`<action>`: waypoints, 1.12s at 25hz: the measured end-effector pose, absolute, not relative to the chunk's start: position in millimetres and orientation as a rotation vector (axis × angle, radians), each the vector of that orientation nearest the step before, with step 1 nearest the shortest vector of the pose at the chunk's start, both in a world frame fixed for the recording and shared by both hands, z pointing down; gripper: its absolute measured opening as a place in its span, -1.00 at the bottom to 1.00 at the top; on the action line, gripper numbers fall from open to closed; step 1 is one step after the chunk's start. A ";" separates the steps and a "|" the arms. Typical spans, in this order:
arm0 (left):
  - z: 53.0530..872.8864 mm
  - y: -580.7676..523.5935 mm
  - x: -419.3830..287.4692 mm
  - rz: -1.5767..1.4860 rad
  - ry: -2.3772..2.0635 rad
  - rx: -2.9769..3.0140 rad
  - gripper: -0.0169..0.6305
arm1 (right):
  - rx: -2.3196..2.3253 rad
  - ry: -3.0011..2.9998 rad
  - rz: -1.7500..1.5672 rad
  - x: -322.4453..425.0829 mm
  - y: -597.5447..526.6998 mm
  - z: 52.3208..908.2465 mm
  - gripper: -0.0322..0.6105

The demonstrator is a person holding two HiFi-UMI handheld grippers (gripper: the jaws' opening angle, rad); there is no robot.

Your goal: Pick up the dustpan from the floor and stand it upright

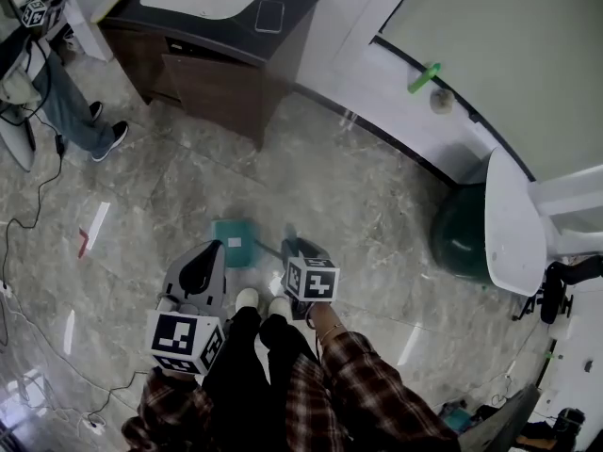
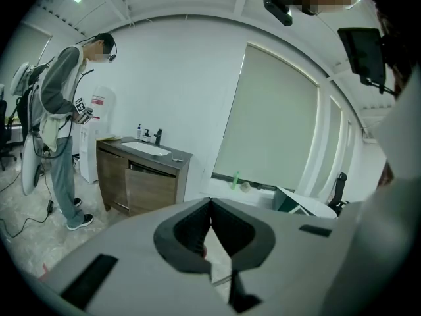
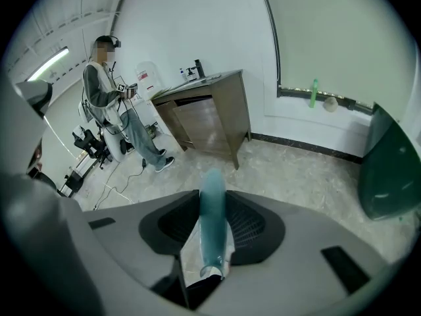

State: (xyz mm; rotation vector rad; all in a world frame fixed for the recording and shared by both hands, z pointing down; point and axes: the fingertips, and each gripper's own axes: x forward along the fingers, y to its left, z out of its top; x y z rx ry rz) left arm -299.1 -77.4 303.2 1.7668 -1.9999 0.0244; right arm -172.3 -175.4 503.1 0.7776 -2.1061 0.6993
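My left gripper point(image 1: 209, 252) has its jaws pressed together, w/ nothing btw them. The teal dustpan point(image 1: 234, 243) is low at the floor in front of my shoes, btw both grippers. My right gripper point(image 1: 292, 248) has its jaws closed tight on its handle point(image 3: 212, 216).

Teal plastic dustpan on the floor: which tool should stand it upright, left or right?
Right. The right tool is shut on the handle of the teal plastic dustpan. The left tool is shut, empty, and aimed at the far wall, off the dustpan.
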 end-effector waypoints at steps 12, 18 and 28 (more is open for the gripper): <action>285.7 -88.3 -248.2 -0.013 -1.960 1.815 -0.91 | 0.667 -2.299 0.573 -152.8 -173.4 439.1 -0.50; 245.2 -103.9 -212.5 -0.047 -1.945 1.914 -0.91 | 0.685 -2.492 0.521 -126.8 -187.3 344.5 -0.50; 163.2 -126.5 -134.2 -0.071 -1.880 2.179 -0.91 | 0.864 -2.756 0.418 -41.4 -186.8 201.6 -0.80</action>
